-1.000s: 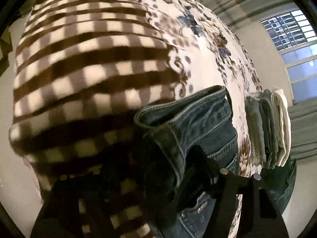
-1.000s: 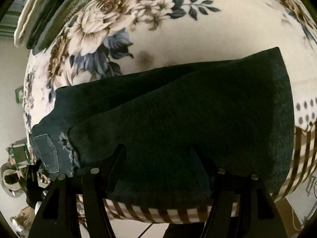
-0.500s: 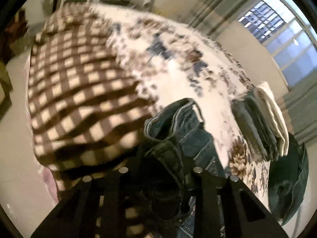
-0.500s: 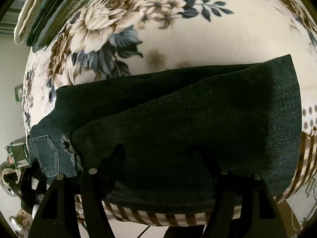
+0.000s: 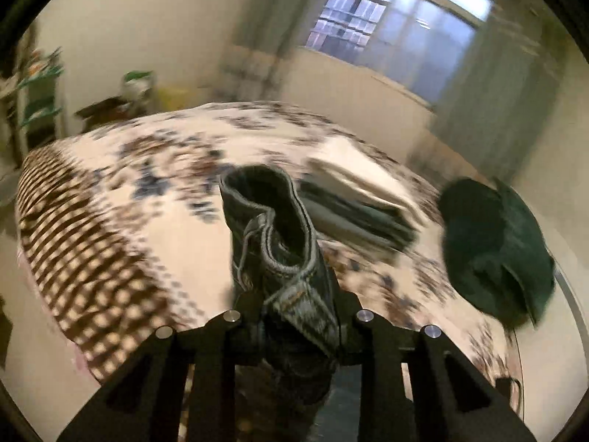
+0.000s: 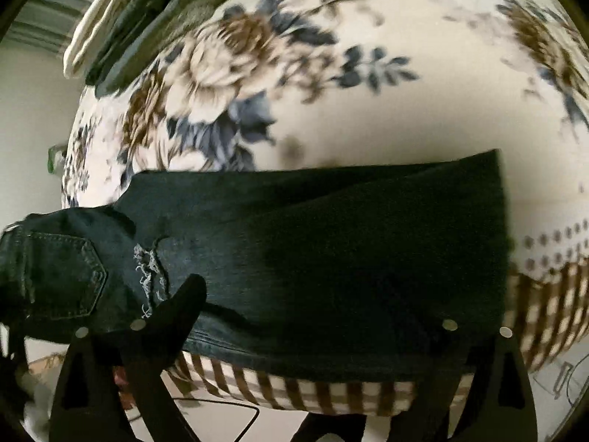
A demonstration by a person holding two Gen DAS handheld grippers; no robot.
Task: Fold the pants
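Left gripper [image 5: 294,305] clamped on the dark denim jeans' [image 6: 313,258] waistband, raised above the floral cream bedspread [image 6: 405,110]; right gripper [image 6: 313,316] spread wide over legs lying flat near the bed's edge

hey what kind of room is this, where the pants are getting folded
Most likely a bedroom at home. The dark jeans lie on a bed with a floral and checked blanket, folded clothes are stacked on it, and a curtained window fills the far wall.
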